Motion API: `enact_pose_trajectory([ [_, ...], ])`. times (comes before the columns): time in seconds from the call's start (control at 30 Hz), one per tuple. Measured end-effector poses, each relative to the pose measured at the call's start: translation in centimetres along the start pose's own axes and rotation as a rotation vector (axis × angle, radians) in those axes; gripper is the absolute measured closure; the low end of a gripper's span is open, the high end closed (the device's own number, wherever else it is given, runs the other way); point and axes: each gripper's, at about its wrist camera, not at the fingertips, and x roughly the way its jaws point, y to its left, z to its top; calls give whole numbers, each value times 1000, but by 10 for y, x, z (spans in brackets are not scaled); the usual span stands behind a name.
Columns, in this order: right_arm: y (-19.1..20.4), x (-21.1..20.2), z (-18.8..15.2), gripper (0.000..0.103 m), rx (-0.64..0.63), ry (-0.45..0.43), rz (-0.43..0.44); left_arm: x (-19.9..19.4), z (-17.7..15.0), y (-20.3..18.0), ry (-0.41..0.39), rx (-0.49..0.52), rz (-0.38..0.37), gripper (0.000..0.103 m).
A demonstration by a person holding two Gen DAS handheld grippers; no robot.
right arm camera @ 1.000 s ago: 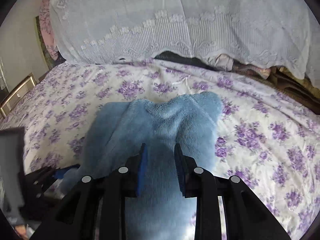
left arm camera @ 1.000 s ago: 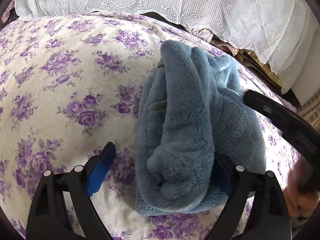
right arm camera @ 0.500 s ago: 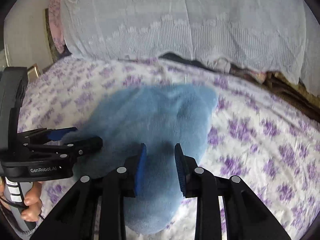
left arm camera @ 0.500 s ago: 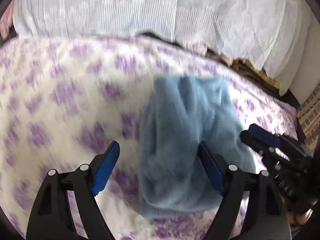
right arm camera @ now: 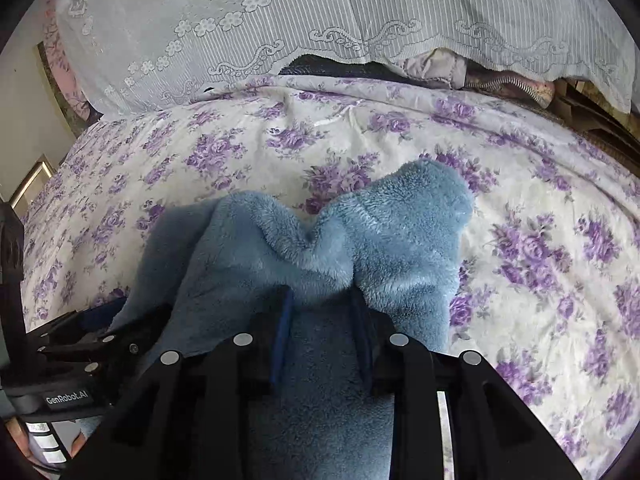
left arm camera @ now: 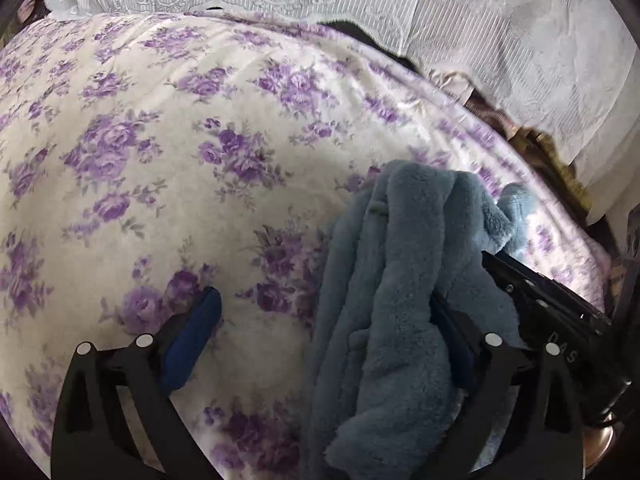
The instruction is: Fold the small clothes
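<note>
A blue fleece garment (left arm camera: 392, 280) lies bunched on the floral bedspread (left arm camera: 168, 168). My right gripper (right arm camera: 322, 306) is shut on a fold of the garment (right arm camera: 312, 248), whose two fluffy lobes bulge beyond the fingertips. My left gripper (left arm camera: 324, 312) has its jaws wide and still opening. Its left pad (left arm camera: 192, 332) rests over bare bedspread, and the fleece drapes against its right finger, hiding most of that pad. In the left wrist view the right gripper (left arm camera: 540, 304) shows at the garment's right edge. The left gripper (right arm camera: 80, 344) sits low left in the right wrist view.
White lace-trimmed bedding (right arm camera: 340, 20) is heaped along the far side of the bed, with dark and brown clothes (right arm camera: 500, 76) tucked under it. A wall and a framed edge (right arm camera: 28, 176) stand at the left. Bare bedspread (right arm camera: 540, 220) stretches on both sides of the garment.
The left gripper's jaws narrowed, then widened again. Its view slid left, so the garment now sits at the lower right. The right gripper kept its grip and the fleece bunched into two lobes.
</note>
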Motion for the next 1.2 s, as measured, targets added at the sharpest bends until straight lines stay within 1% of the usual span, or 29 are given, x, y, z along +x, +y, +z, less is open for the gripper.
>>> enact_pose_trajectory([
  [0.07, 2, -33, -9, 74, 2, -74, 20, -19, -6, 4, -9, -7, -58, 16],
  [0.1, 4, -50, -17, 74, -10, -108, 31, -32, -9, 4, -16, 4, -62, 16],
  [0.17, 4, -68, -35, 71, -10, -138, 61, -48, -14, 4, -28, 31, -73, 16],
  [0.2, 4, -68, -42, 66, -4, -127, 72, -51, -19, 4, -27, 45, -65, 15],
  [0.23, 5, -58, -54, 65, -3, -76, 74, -47, -23, 4, -16, 50, -47, 14],
  [0.27, 7, -49, -62, 64, -15, -65, 52, -34, -30, 4, 17, 52, -17, 10],
  [0.3, 11, -45, -69, 64, -41, -89, 20, -23, -35, 6, 36, 44, -16, 6],
  [0.33, 16, -43, -71, 64, -70, -108, -7, -16, -37, 9, 36, 25, -21, 4],
  [0.37, 18, -45, -70, 64, -68, -105, -16, -15, -38, 11, 25, 10, -25, 4],
  [0.4, 16, -48, -66, 64, -46, -90, -4, -18, -36, 11, 30, 8, -29, 4],
  [0.43, 11, -53, -63, 64, -24, -94, 16, -23, -35, 12, 30, -1, -47, 4],
  [0.47, 6, -60, -62, 63, -3, -110, 41, -32, -34, 14, 24, -20, -88, 8],
  [0.5, 0, -70, -63, 56, 20, -133, 64, -39, -35, 15, 19, -30, -124, 9],
  [0.53, -11, -84, -67, 43, 66, -174, 83, -46, -34, 15, 14, -33, -167, 9],
  [0.57, -19, -92, -72, 36, 102, -204, 96, -55, -33, 11, 5, -24, -216, 9],
  [0.6, -29, -99, -78, 29, 145, -228, 122, -59, -33, 7, 0, -13, -241, 8],
  [0.63, -36, -102, -82, 27, 172, -231, 146, -62, -33, 3, -2, 1, -262, 8],
  [0.7, -50, -98, -90, 26, 226, -198, 208, -58, -34, -5, 16, 29, -284, 8],
  [0.77, -60, -88, -94, 26, 291, -155, 267, -44, -40, -10, 57, 34, -267, 8],
  [0.83, -69, -78, -99, 26, 359, -125, 334, -32, -44, -10, 96, 15, -275, 8],
  [0.87, -72, -73, -100, 25, 396, -108, 370, -27, -45, -8, 117, -1, -293, 7],
  [0.9, -74, -70, -101, 24, 416, -100, 388, -22, -46, -7, 133, -19, -313, 5],
  [0.93, -78, -64, -101, 20, 454, -89, 421, -20, -46, -4, 137, -31, -327, 5],
  [1.0, -81, -55, -100, 16, 497, -80, 454, -18, -46, -2, 143, -41, -357, 5],
  [1.13, -83, -25, -94, 15, 590, -6, 545, -10, -46, 5, 166, -84, -421, 5],
  [1.2, -80, -11, -92, 15, 616, 21, 574, -8, -42, 8, 161, -111, -449, 5],
])
